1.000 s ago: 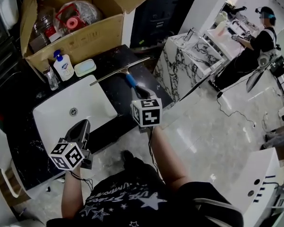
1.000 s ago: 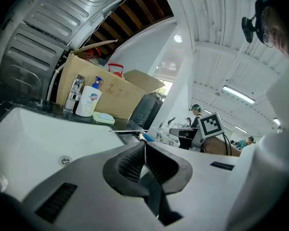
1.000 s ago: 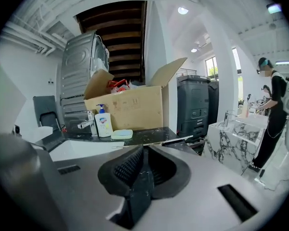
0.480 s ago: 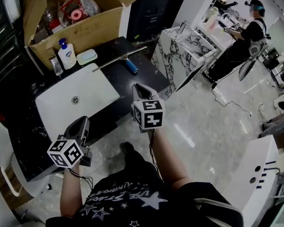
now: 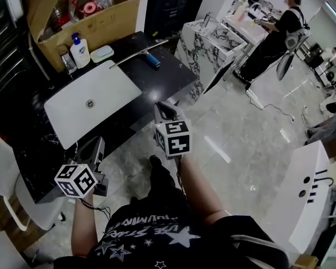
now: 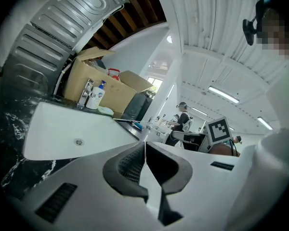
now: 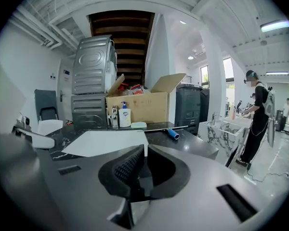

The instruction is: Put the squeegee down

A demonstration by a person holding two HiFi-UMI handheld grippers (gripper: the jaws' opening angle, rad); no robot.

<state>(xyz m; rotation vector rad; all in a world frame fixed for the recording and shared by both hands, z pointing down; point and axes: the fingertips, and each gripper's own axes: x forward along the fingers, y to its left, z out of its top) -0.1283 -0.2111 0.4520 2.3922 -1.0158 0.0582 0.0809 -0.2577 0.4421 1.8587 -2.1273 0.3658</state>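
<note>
The squeegee [image 5: 140, 53], a long metal blade with a blue handle [image 5: 152, 60], lies flat on the black counter [image 5: 171, 80] behind the white sink, with nothing touching it. My right gripper [image 5: 163, 110] is off the counter's front edge, over the floor, shut and empty. My left gripper [image 5: 95, 149] is lower left, near the counter's front, also shut with nothing in it. From the right gripper view, the blue handle [image 7: 172, 133] lies far ahead of the closed jaws. The left gripper view shows the squeegee [image 6: 130, 123] small beyond the sink [image 6: 72, 136].
A soap bottle [image 5: 78, 50], a pale soap dish [image 5: 102, 53] and an open cardboard box [image 5: 95, 15] stand at the counter's back. A marble-patterned unit [image 5: 213, 43] stands to the right, with a person [image 5: 274, 32] beyond it. A white chair [image 5: 5, 178] is at the left.
Both grippers have drawn back from the counter toward the person holding them. The right one was close behind the squeegee's handle and is now well away. The squeegee stayed put.
</note>
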